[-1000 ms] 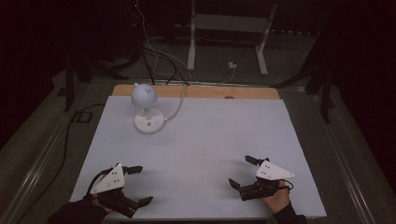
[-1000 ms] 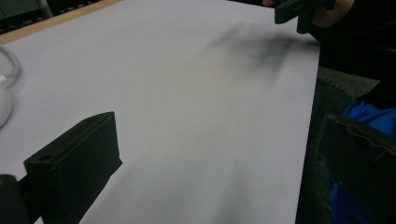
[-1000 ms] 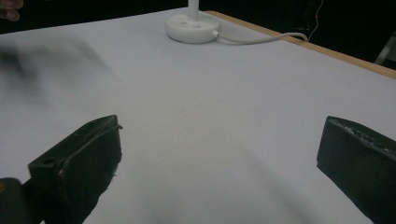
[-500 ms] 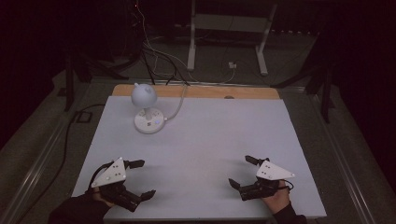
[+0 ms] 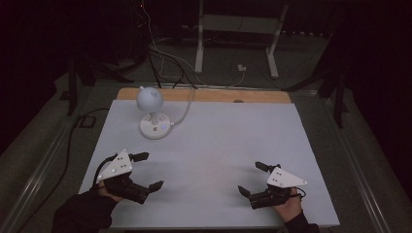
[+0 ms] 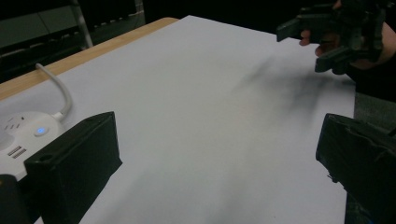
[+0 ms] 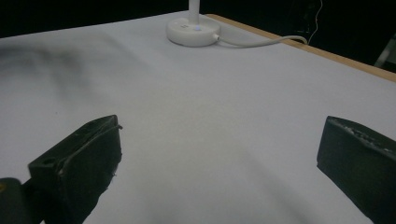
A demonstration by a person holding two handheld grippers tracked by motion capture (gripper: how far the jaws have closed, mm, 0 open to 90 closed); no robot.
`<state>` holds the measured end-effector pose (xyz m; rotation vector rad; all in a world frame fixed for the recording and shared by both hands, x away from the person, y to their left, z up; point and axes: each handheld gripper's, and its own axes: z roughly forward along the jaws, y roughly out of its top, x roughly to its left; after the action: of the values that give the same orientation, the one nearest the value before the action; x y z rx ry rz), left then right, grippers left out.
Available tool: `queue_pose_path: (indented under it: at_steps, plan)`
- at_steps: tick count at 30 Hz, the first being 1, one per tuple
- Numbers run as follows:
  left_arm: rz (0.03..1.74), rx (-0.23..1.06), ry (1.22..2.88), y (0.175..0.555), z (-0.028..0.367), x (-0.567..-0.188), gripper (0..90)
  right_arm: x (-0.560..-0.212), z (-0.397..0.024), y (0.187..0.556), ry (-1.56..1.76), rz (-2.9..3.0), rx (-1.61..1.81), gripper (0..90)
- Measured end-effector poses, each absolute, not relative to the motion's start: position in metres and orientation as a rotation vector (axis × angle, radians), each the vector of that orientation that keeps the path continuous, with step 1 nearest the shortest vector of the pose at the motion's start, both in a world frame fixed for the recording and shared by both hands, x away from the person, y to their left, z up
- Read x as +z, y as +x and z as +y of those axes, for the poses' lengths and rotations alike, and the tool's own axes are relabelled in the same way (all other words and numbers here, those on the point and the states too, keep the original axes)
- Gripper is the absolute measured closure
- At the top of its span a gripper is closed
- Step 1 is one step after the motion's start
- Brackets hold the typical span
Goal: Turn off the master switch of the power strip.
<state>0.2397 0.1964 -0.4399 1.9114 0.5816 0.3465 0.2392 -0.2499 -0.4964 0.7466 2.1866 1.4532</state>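
White lamp [image 5: 151, 110] beyond left gripper [image 5: 144, 170]

left gripper [image 5: 148, 171] | shifted forward, toward the lamp [image 5: 151, 112] | fingers spread wider

**White Lamp at Far Left**

Small white lamp [image 5: 151, 112], upright: round globe head on a short stem over a flat round base [image 6: 21, 135] with a lit blue dot and sockets. White cord [image 7: 261, 43] trailing off the far edge.
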Motion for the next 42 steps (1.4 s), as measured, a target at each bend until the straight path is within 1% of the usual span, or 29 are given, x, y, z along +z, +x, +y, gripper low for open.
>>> queue_pose_path:
  at_steps: [9, 18, 20, 30, 31, 34, 37, 40, 42]
  plan:
    - [0.652, 0.389, 1.893, 0.261, 0.193, -0.433, 0.2, -0.497, -0.250, 0.239, 0.752, 2.190, 1.452, 0.0]
    - [0.676, 0.420, 1.871, 0.276, 0.187, -0.427, 0.2, -0.497, -0.250, 0.239, 0.748, 2.189, 1.452, 0.0]
    - [0.687, 0.446, 1.873, 0.281, 0.184, -0.426, 0.2, -0.497, -0.250, 0.239, 0.750, 2.192, 1.455, 0.0]
    - [0.744, 0.462, 1.842, 0.297, 0.182, -0.426, 0.2, -0.497, -0.251, 0.239, 0.753, 2.191, 1.462, 0.0]
    - [0.763, 0.488, 1.837, 0.301, 0.182, -0.426, 0.2, -0.497, -0.251, 0.239, 0.753, 2.192, 1.463, 0.0]
    - [0.779, 0.493, 1.834, 0.305, 0.182, -0.427, 0.2, -0.497, -0.250, 0.240, 0.753, 2.197, 1.464, 0.0]
    - [0.817, 0.501, 1.809, 0.312, 0.182, -0.428, 0.3, -0.497, -0.250, 0.240, 0.754, 2.195, 1.470, 0.0]
    - [0.879, 0.538, 1.800, 0.323, 0.180, -0.433, 0.3, -0.497, -0.250, 0.239, 0.750, 2.197, 1.469, 0.0]
    - [0.897, 0.534, 1.793, 0.328, 0.179, -0.436, 0.3, -0.497, -0.251, 0.239, 0.754, 2.195, 1.476, 0.0]
